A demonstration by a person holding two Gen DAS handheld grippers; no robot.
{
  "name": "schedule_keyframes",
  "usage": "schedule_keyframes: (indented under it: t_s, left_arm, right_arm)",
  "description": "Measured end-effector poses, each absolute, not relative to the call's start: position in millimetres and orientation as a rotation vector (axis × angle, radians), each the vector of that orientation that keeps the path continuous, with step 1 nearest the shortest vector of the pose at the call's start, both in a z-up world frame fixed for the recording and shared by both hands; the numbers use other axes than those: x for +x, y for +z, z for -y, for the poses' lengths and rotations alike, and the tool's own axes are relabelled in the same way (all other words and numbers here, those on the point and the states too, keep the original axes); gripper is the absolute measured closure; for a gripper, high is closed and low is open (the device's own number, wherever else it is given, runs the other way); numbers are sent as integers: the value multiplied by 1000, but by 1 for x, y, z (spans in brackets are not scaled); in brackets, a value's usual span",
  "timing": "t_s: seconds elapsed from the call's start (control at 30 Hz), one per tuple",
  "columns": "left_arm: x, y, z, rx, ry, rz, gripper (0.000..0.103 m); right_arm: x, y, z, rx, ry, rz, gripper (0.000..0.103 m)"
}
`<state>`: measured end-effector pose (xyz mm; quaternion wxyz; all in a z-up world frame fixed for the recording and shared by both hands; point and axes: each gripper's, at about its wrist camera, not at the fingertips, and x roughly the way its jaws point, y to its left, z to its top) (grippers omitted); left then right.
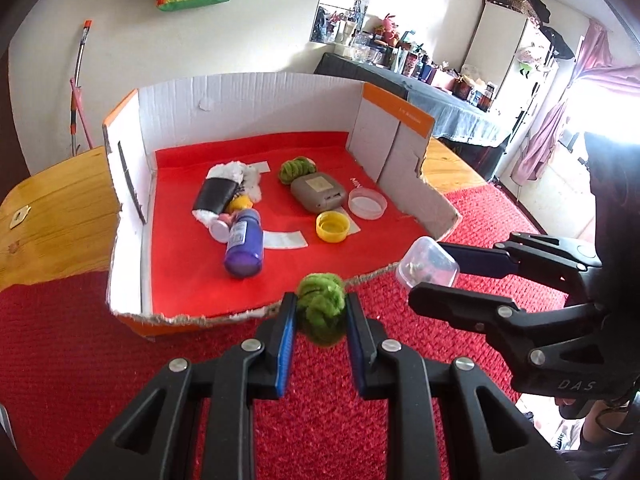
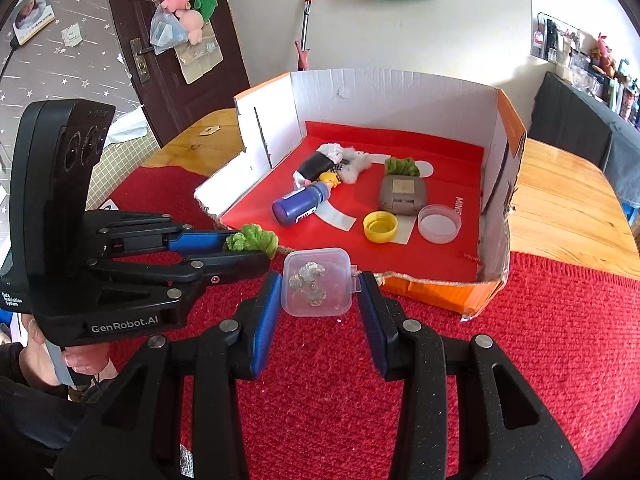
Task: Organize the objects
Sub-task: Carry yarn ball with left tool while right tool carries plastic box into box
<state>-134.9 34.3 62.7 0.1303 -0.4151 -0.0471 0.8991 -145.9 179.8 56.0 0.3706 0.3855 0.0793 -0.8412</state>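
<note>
Right wrist only — door, hand under left gripper.

White walls enclose a wooden table under a red cloth; a dark brown door, pink curtains, perhaps a bright window behind.

front: torn low box wall, passable | centre: bottle, caps block | right: bare floor
</note>
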Motion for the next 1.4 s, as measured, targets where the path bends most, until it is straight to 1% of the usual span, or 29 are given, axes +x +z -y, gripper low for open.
schedule_keyframes:
  t_s: [0.27,0.53,1.03,1.4]
  left_arm:
    - [-148,74,-32,-1188,2646,103,78]
    - [-169,64,-27,-1252,2597,139,78]
    - [-189,44,-19,-1370,2556,99,78]
    - [-203,33,-6,-1422,2548,128,78]
  right_arm:
    - [-156,62,-178,976,-2157,-186,66]
    - [-174,59,-177,1008,-2155,-179,66]
    - [-206,38,-159,1145,-2048,-181,66]
    - [-220,23,-141,1211,-1982,-209,66]
